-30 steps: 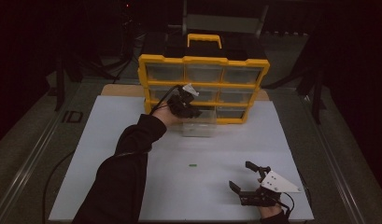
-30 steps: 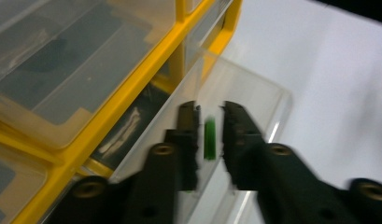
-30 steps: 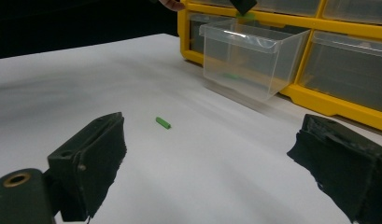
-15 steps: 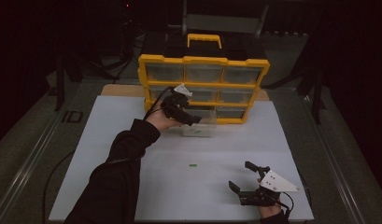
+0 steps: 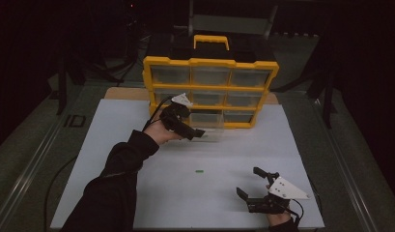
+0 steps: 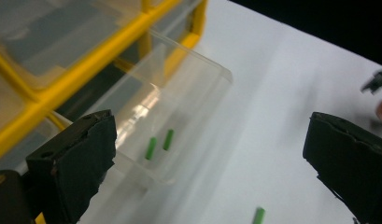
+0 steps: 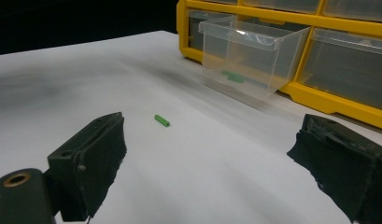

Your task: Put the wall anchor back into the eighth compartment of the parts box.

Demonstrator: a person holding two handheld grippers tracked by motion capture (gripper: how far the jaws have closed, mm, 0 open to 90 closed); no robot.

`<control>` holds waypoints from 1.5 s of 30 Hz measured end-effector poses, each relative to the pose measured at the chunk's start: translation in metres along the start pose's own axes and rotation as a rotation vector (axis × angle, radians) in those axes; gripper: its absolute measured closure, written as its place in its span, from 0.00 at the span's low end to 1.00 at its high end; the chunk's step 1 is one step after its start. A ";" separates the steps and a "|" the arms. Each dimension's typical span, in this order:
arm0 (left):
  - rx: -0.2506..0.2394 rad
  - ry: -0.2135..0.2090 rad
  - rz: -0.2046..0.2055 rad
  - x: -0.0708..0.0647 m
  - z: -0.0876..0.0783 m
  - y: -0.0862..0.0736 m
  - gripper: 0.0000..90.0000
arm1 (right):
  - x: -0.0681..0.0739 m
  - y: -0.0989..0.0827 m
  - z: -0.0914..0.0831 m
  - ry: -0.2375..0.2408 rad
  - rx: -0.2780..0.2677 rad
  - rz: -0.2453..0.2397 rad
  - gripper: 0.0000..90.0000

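A yellow organizer (image 5: 210,64) with clear drawers stands at the back of the white table. One clear drawer (image 5: 212,129) is pulled out in front of its bottom row. Two small green pieces (image 6: 153,147) lie in that drawer (image 6: 179,98). My left gripper (image 5: 195,132) hovers at the drawer's near left corner. Its jaws have just been opening and now stand wide apart (image 6: 209,140) with nothing between them. A third green piece (image 5: 199,171) lies loose on the table. My right gripper (image 5: 250,182) rests open near the front right, facing that piece (image 7: 162,121) and the drawer (image 7: 251,51).
The white sheet (image 5: 113,130) covers most of the table, with bare room to the left and right of the loose piece. A grey frame rail (image 5: 340,159) runs along the right side. The organizer's handle (image 5: 211,41) sticks up at the back.
My left gripper has drawn back a little from the organizer toward the near side, and its jaws have opened. The right gripper has kept still.
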State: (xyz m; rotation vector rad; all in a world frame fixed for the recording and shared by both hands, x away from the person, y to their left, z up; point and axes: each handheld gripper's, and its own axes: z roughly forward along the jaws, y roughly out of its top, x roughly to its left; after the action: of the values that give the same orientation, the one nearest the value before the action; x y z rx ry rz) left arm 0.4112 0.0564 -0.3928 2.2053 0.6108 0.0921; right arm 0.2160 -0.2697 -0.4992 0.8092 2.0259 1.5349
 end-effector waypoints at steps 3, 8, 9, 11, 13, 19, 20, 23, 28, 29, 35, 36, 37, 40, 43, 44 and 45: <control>0.011 -0.015 0.019 -0.006 -0.001 -0.002 0.03 | 0.000 0.000 0.000 0.002 -0.001 -0.008 0.09; 0.047 -0.050 0.061 -0.017 -0.001 -0.009 0.03 | 0.000 0.001 0.000 0.003 -0.001 -0.009 0.09; 0.050 -0.056 0.063 -0.019 -0.001 -0.011 0.03 | 0.000 0.001 0.000 0.003 -0.001 -0.009 0.09; 0.053 -0.067 0.070 -0.022 -0.001 -0.016 0.03 | 0.000 0.000 0.000 0.004 -0.001 -0.009 0.09; 0.058 -0.081 0.077 -0.026 -0.001 -0.020 0.03 | 0.001 0.001 0.000 0.004 0.000 -0.009 0.09; 0.067 -0.108 0.094 -0.039 0.002 -0.037 0.03 | 0.001 0.000 0.001 0.007 0.002 -0.011 0.09; 0.070 -0.109 0.096 -0.041 0.003 -0.039 0.03 | 0.001 0.000 0.001 0.008 0.003 -0.011 0.09; 0.080 -0.123 0.108 -0.046 0.006 -0.046 0.03 | 0.002 0.000 0.001 0.008 0.004 -0.012 0.09; 0.093 -0.144 0.127 -0.055 0.013 -0.053 0.03 | 0.002 0.000 0.001 0.009 0.006 -0.010 0.09; 0.100 -0.141 0.138 -0.056 0.015 -0.055 0.03 | 0.002 0.000 0.001 0.009 0.006 -0.010 0.09; 0.104 -0.167 0.145 -0.061 0.023 -0.062 0.03 | 0.001 0.000 0.001 0.010 0.006 -0.006 0.09; 0.108 -0.164 0.147 -0.062 0.024 -0.063 0.03 | 0.001 0.000 0.001 0.011 0.006 -0.004 0.09; 0.111 -0.164 0.150 -0.062 0.026 -0.065 0.03 | 0.002 0.000 0.001 0.012 0.007 -0.005 0.09; 0.113 -0.175 0.151 -0.063 0.029 -0.067 0.03 | 0.002 0.000 0.001 0.012 0.007 -0.006 0.09; 0.114 -0.183 0.155 -0.064 0.032 -0.069 0.03 | 0.001 0.000 0.001 0.011 0.008 -0.005 0.09; 0.116 -0.188 0.154 -0.064 0.034 -0.070 0.05 | 0.001 0.000 0.001 0.012 0.008 -0.004 0.09; 0.122 -0.196 0.153 -0.063 0.035 -0.071 0.05 | 0.002 0.000 0.001 0.012 0.009 -0.004 0.09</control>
State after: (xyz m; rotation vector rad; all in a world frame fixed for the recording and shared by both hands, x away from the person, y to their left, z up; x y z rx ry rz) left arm 0.3366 0.0412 -0.4600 2.3423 0.3469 -0.0829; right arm 0.2157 -0.2676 -0.4993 0.8005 2.0428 1.5335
